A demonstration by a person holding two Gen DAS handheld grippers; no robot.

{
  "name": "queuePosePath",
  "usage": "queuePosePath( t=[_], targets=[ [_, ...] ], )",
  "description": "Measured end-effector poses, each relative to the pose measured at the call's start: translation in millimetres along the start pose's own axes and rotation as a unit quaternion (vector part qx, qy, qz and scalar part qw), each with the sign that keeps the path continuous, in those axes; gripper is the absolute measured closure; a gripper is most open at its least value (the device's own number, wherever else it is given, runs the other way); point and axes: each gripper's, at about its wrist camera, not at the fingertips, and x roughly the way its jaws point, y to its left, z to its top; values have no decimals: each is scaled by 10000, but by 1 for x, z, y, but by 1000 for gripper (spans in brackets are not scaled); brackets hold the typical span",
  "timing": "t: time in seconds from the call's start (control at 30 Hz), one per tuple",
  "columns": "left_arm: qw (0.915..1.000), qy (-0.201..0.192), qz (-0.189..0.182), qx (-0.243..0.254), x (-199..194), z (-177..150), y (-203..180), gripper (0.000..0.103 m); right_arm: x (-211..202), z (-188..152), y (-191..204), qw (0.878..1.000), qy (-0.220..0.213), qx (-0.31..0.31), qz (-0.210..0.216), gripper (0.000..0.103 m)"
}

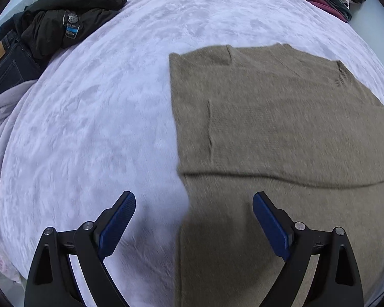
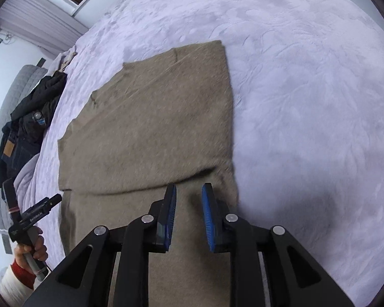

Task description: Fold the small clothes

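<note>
The left gripper (image 1: 194, 220) has its fingers spread wide, holding nothing, above the left edge of the tan knit garment (image 1: 281, 117), which lies partly folded on the lavender bedspread (image 1: 89, 128). The right gripper (image 2: 189, 215) has its jaws narrowly apart and empty over the garment's near flap. To fold well, I think each gripper should take one near corner and lift both evenly. The garment's near end is cut off, and blur hides its knit detail.

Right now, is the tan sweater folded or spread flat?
Partly folded: the tan sweater lies flat on the lavender blanket, with a doubled upper layer whose edge crosses its width.
</note>
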Motion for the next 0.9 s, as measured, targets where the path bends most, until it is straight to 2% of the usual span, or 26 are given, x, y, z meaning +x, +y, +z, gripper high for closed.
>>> queuePosePath(
  t=[0.03,0.4,0.63,0.9],
  targets=[
    [10000,48,-33,-4,0,-4,-2,9,1,-6,5,10000,44,-43,20,69],
    [9990,270,-218,273,-5,-43,-18,9,7,-67,64,9950,493,-815,304,52],
    [9980,392,-195,453,-13,-68,-17,9,8,-90,73,9944,586,-843,251,51],
    [9985,464,-295,-3,-21,-79,11,9,4,-94,69,9969,551,-513,229,51]
  ],
)
